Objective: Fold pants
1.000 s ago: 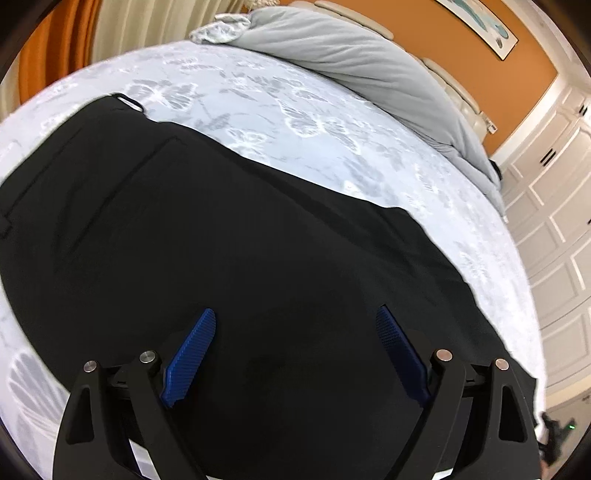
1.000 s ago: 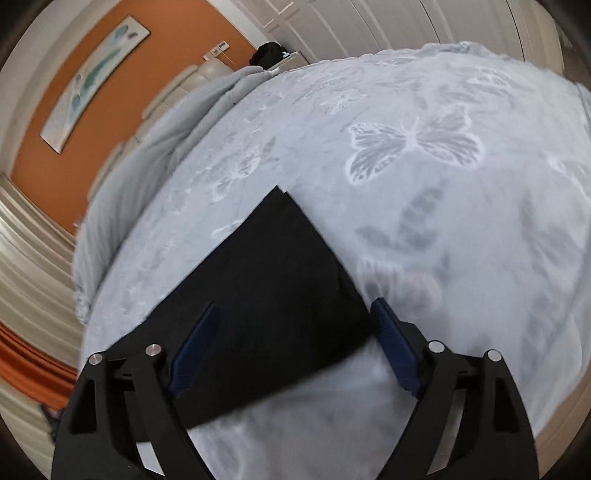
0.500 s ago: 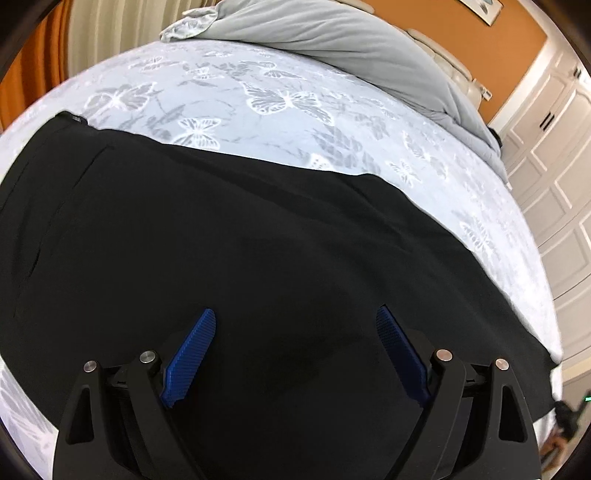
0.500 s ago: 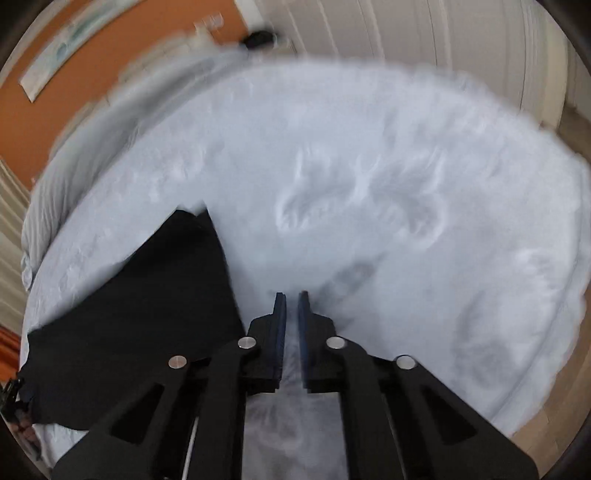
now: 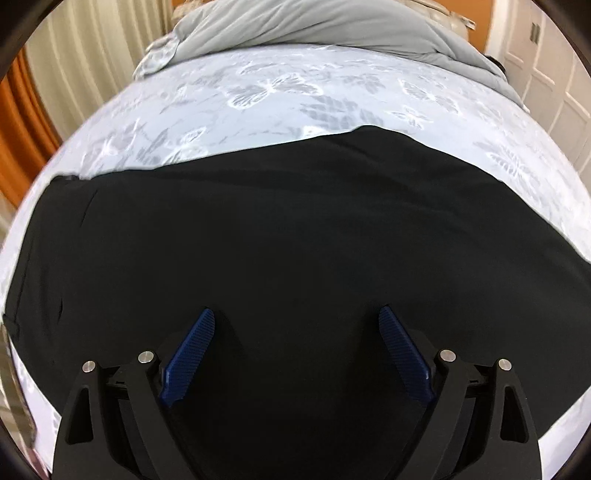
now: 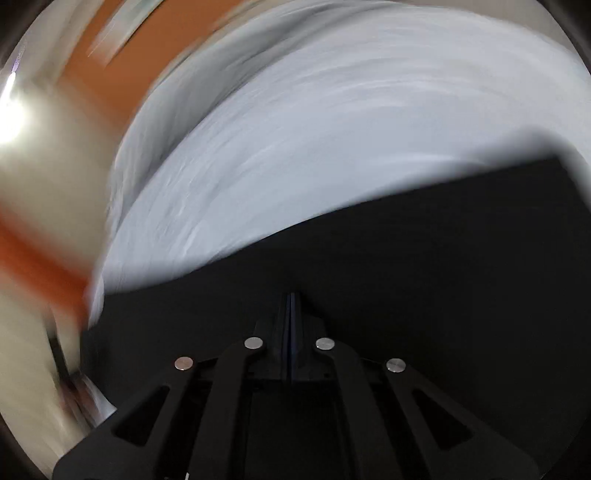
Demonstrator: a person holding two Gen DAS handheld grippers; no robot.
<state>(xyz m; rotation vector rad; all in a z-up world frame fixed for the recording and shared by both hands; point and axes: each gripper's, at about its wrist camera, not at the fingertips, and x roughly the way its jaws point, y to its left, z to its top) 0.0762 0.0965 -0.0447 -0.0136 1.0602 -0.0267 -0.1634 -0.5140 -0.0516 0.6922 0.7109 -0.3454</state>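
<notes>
Home bedroom — butterfly-print bed (image 5: 280, 92), grey duvet (image 5: 314, 22), curtains (image 5: 92, 55)

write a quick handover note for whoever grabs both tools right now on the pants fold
Left tool: open, poised over the pants, gripping nothing.
Right tool: shut, black cloth all around its tip; the view is blurred, so whether it pinches the cloth cannot be told.
Pants: spread flat across the bed, waistband at the left in the left view.
Done: no fold visible.
Left: all the folding.

Right gripper (image 6: 291, 306) jaws have closed over the pants (image 6: 406, 266).
</notes>
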